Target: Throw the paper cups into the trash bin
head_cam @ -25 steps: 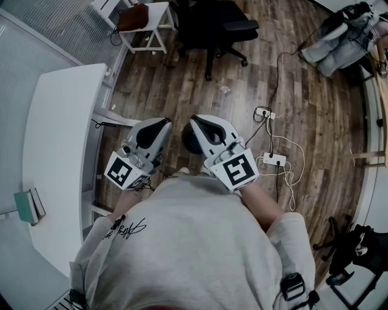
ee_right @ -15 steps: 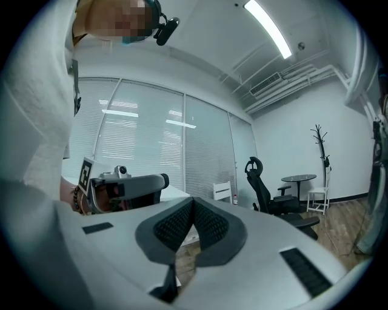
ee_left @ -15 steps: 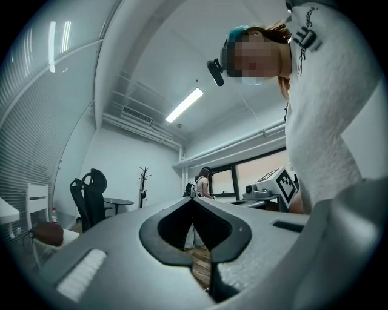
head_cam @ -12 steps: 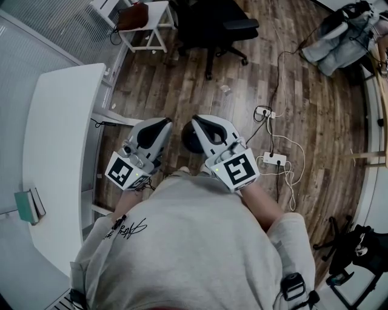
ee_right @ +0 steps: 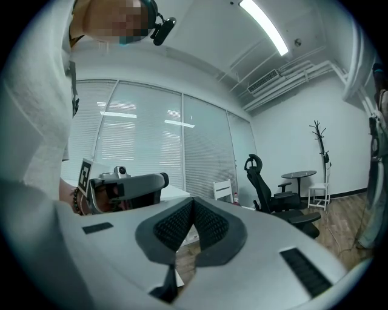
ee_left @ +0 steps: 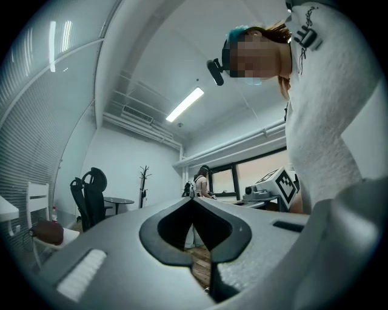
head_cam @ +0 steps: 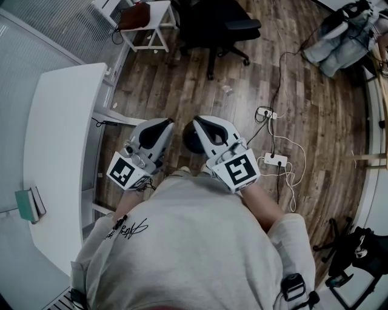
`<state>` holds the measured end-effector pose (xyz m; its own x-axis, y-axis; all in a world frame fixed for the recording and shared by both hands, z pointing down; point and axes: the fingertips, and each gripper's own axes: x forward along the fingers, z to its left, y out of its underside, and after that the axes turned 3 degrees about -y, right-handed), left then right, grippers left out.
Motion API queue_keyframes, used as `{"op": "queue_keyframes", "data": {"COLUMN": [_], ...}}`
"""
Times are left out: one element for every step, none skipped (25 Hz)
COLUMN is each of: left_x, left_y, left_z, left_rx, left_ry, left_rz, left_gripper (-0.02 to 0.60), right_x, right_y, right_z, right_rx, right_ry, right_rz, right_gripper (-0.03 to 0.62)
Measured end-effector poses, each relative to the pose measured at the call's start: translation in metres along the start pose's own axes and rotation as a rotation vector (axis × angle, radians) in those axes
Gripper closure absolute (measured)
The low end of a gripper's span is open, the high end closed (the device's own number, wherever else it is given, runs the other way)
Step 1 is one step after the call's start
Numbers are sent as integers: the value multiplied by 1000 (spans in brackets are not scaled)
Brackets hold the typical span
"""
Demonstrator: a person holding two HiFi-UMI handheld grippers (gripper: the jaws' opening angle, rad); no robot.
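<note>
Both grippers are held close in front of the person's chest, side by side and not touching. The left gripper (head_cam: 165,123) has its jaws closed together with nothing in them, and the right gripper (head_cam: 195,123) has its jaws closed together with nothing in them too. No view shows the paper cups or the trash bin, so I cannot tell where they are from the grippers. Below the grippers is the brown wood floor (head_cam: 321,121), with open room straight ahead. One tiny pale scrap (head_cam: 225,89) lies on the floor ahead. On the left, the curved edge of one white table (head_cam: 60,139) comes near the left gripper, and two books (head_cam: 30,204) lie on its near end. On the right, one white power strip (head_cam: 274,160) and its loose cords lie on the floor near the right gripper. Farther ahead stands one black chair (head_cam: 215,27), and beside it one small white stand (head_cam: 159,13) with a brown bag (head_cam: 132,17) on it.
</note>
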<state>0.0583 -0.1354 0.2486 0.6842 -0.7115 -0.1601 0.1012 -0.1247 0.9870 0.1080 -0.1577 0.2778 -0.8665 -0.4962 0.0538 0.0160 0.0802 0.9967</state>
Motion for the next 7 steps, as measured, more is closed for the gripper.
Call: {"op": "queue_keyframes", "data": {"left_x": [0, -1, -1, -1, -1, -1, -1], "left_y": [1, 2, 3, 3, 2, 2, 1], "left_z": [0, 1, 1, 2, 3, 5, 7], "left_rx": [-2, -4, -5, -5, -3, -2, 0], "left_ry": [-1, -3, -4, -6, -7, -8, -9], "left_rz": [2, 5, 6, 5, 4, 2, 0], "left_gripper": [578, 578, 578, 578, 578, 578, 578], "right_x": [1, 1, 2, 2, 3, 5, 6], "right_y": [1, 2, 3, 3, 3, 2, 2], "right_z": [0, -1, -1, -2, -2, -3, -3], "right_rx": [1, 3, 5, 8, 11, 15, 18], "right_ry": [1, 0, 0, -2, -3, -4, -6], "right_rz": [3, 6, 7, 7, 6, 4, 3], "right_gripper": [585, 585, 585, 586, 586, 585, 586]}}
